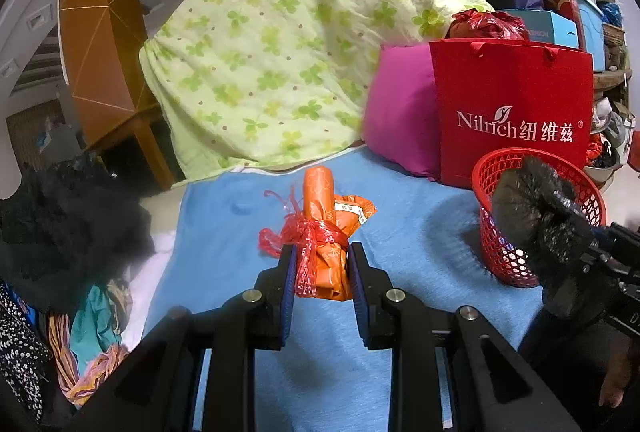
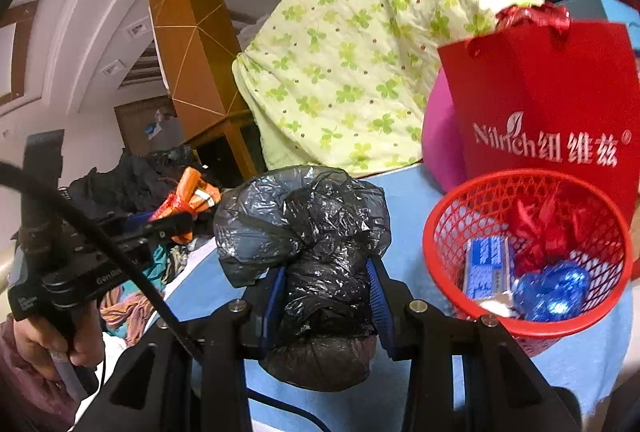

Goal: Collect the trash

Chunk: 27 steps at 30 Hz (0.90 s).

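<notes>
Right claw (image 2: 326,292) clamped on crumpled black plastic bag (image 2: 308,232), just left of red mesh basket (image 2: 436,232) on blue bed cover (image 1: 240,224); left claw (image 1: 322,272) gripping upright orange bundle (image 1: 320,232), farther left.

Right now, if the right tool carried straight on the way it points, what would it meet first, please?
Probably the green clover quilt, dead ahead of the right tool and its black bag; the red basket sits off right. Depth is uncertain.
</notes>
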Motion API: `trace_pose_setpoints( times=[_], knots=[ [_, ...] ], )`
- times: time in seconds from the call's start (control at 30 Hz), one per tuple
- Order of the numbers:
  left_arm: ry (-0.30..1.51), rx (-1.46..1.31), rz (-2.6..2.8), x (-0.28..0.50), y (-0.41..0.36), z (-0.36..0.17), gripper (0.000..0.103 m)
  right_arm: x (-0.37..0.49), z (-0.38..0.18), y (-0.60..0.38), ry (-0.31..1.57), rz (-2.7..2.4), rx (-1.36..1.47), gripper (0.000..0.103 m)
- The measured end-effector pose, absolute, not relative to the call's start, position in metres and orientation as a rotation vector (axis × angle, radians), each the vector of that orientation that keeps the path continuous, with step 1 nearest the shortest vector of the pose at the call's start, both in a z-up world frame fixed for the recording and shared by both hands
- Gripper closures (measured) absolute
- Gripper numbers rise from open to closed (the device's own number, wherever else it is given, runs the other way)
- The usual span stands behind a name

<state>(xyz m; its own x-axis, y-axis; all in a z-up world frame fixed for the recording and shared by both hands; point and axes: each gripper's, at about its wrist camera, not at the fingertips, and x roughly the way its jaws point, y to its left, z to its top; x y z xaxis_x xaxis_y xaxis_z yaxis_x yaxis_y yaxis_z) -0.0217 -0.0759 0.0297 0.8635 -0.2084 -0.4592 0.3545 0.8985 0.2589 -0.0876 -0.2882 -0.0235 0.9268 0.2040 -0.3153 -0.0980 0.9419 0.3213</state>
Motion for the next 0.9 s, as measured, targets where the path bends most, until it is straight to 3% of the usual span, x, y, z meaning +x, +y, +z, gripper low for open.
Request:
trace_pose_setpoints(
  times=[0.9],
  knots=[
    [0.456,0.346,-0.344,-0.026,-0.079,0.032,0.076,-0.103,-0.010,-0.288,0.332,0.149,0.300,0.061]
  ],
)
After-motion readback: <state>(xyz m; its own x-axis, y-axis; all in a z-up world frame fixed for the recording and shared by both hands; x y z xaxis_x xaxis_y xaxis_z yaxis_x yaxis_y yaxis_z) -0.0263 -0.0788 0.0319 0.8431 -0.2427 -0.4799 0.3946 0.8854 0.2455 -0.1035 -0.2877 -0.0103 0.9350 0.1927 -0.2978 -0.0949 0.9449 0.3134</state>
